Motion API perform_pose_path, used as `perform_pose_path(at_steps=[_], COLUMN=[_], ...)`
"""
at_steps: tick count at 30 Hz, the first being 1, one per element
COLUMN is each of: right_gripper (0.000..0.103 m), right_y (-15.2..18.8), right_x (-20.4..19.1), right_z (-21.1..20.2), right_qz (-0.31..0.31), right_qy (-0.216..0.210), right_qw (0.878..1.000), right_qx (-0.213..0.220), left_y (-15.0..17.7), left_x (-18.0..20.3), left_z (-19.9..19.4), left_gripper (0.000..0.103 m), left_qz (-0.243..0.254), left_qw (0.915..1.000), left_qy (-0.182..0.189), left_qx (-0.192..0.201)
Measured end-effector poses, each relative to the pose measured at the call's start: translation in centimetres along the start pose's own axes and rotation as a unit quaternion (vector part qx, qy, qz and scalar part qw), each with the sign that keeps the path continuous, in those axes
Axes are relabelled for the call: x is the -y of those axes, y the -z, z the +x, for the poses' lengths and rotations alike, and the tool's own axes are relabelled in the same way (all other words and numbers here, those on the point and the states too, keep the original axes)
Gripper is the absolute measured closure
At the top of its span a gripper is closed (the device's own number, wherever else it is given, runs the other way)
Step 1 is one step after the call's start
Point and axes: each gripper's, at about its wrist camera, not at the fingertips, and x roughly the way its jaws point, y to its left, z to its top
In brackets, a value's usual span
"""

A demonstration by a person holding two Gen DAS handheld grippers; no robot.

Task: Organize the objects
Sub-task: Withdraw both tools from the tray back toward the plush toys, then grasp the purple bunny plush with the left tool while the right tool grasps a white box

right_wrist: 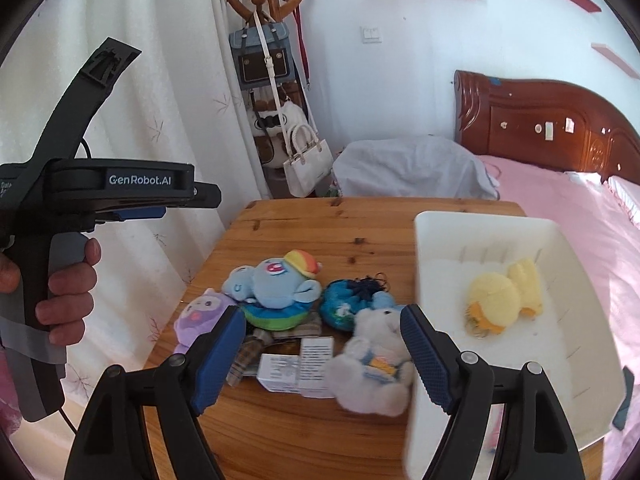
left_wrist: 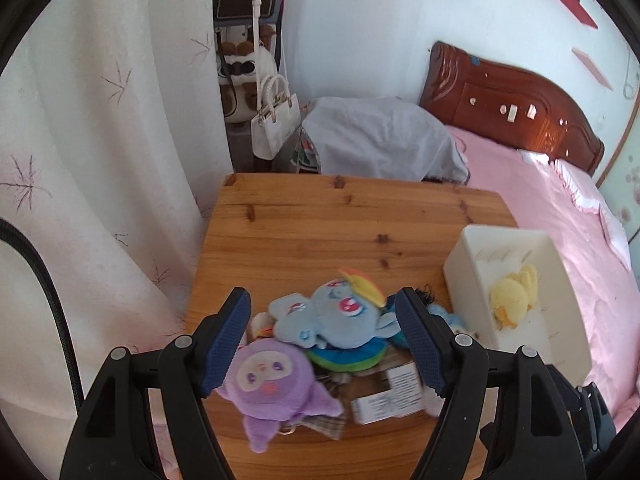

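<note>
Left wrist view first: the left gripper [left_wrist: 326, 340] has its blue pads spread wide and grasps nothing, hanging above a purple plush [left_wrist: 272, 384] and a blue pony plush [left_wrist: 332, 316]. Both toys sit between the pads without touching them, so this reads as lining up for a pick, probably the purple one nearest the left pad.

From the right wrist camera, the right gripper [right_wrist: 324, 352] is likewise released and empty, with a grey bear plush [right_wrist: 372, 364] lying between its pads and clear of both. The spread suits a soft, bulky toy that needs room on each side.

Further out, the toys lie heaped near the front of the wooden table [right_wrist: 304, 224], together with a round blue pouch [right_wrist: 344, 304] and a small printed box [right_wrist: 296, 364]. A white bin [right_wrist: 500, 228] stands at the table's right side, close to the heap, likely so each toy has a short trip. A yellow duck plush [right_wrist: 500, 296] already lies inside it, so sorting seems barely begun.

A hand [right_wrist: 66, 292] grips the left tool's handle.
</note>
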Motion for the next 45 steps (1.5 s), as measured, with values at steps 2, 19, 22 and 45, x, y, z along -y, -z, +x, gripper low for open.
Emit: perform_pose_path(at_steps=[2,19,22,45], right_gripper=[0.023,0.023,0.023,0.023], right_y=[0.0,2.3,2.6,5.8], right_x=[-0.8,-6.1,-6.3,-6.8], right_z=[0.5,6.0,6.8,10.4], right_qz=[0.002,0.024,0.037,0.064], right_qy=[0.002,0.064,0.077,0.148], right_qw=[1.0,0.997,0.995,0.985], right_qx=[-0.004,-0.04,-0.045,-0.068], left_y=[0.1,2.2,2.5,4.6], left_x=[-0.5,-4.2,-4.7,-4.9], left_z=[0.3,4.5,5.4,11.5], left_gripper=[0.025,0.024,0.024,0.022], left_qz=[0.008,0.097,0.106,0.138], left_qw=[0.9999,0.9866,0.9826,0.9557], left_qy=[0.001,0.056,0.069,0.119], left_qx=[-0.012,-0.118,-0.137,-0.231])
